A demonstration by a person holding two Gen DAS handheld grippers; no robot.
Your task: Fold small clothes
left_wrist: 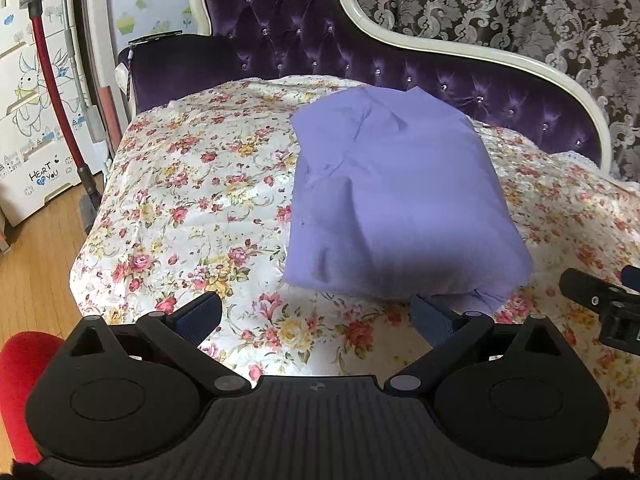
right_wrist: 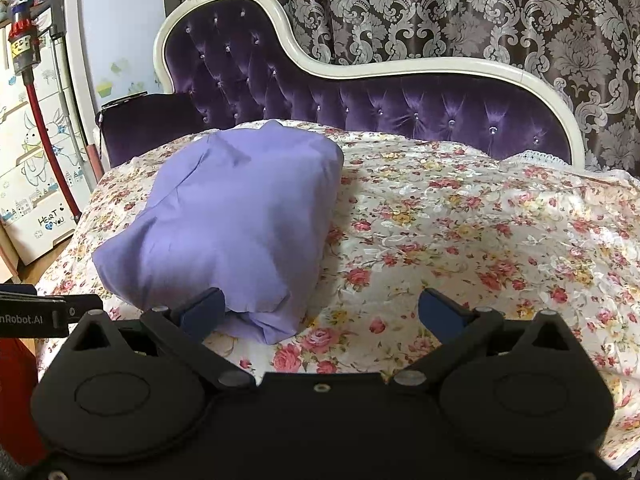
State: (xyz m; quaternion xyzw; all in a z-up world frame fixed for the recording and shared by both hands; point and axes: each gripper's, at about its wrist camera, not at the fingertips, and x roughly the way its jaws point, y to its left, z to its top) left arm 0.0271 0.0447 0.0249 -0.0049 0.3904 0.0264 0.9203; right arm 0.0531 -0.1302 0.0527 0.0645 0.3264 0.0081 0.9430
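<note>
A lilac garment [left_wrist: 400, 192] lies folded into a long packet on the floral cover [left_wrist: 192, 208] of the sofa. It also shows in the right wrist view [right_wrist: 232, 224]. My left gripper [left_wrist: 316, 316] is open and empty, just short of the garment's near edge, its right finger [left_wrist: 432, 318] beside a small protruding flap. My right gripper [right_wrist: 320, 312] is open and empty, its left finger [right_wrist: 204, 308] close against the garment's near corner. The right gripper's body [left_wrist: 604, 300] shows at the right edge of the left wrist view.
A purple tufted backrest [right_wrist: 360, 104] with a white frame runs behind the sofa, with patterned curtains [right_wrist: 440, 12] beyond. A vacuum cleaner [left_wrist: 44, 60] and a decorated cabinet [left_wrist: 28, 120] stand at left on the wooden floor [left_wrist: 36, 272]. A red object [left_wrist: 24, 368] is near left.
</note>
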